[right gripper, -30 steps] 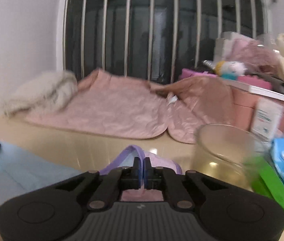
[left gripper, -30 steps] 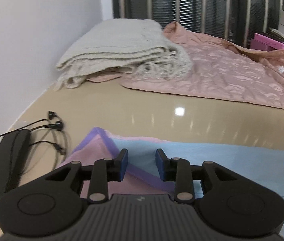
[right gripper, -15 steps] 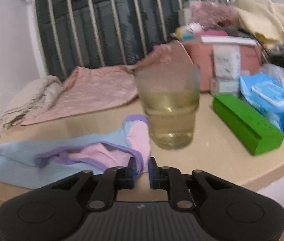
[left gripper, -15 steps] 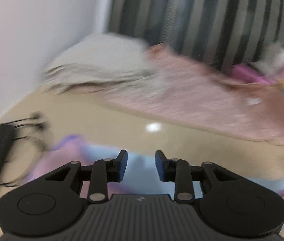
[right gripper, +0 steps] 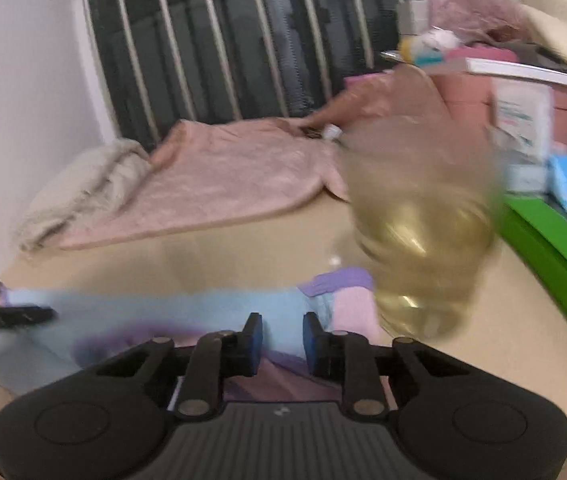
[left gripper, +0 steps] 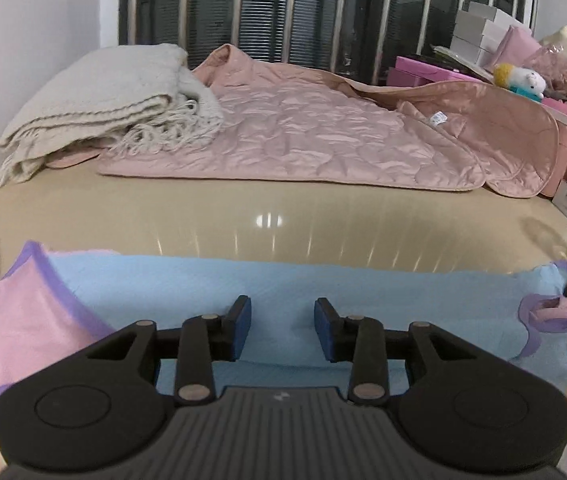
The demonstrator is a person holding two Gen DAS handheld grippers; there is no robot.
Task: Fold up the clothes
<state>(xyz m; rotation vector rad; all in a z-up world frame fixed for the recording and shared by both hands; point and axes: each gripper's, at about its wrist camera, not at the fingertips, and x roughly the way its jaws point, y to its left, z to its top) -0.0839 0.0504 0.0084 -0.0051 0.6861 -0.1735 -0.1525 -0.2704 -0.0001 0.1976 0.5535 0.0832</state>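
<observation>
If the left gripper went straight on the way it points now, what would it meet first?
Most likely the light blue garment lying flat on the table: the left gripper tilts downward over it, jaws open and empty. Depth is hard to judge.

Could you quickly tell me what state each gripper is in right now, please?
Left gripper: open, empty, over the blue garment.
Right gripper: jaws apart and closing, gripping nothing, the garment's end beneath.
</observation>
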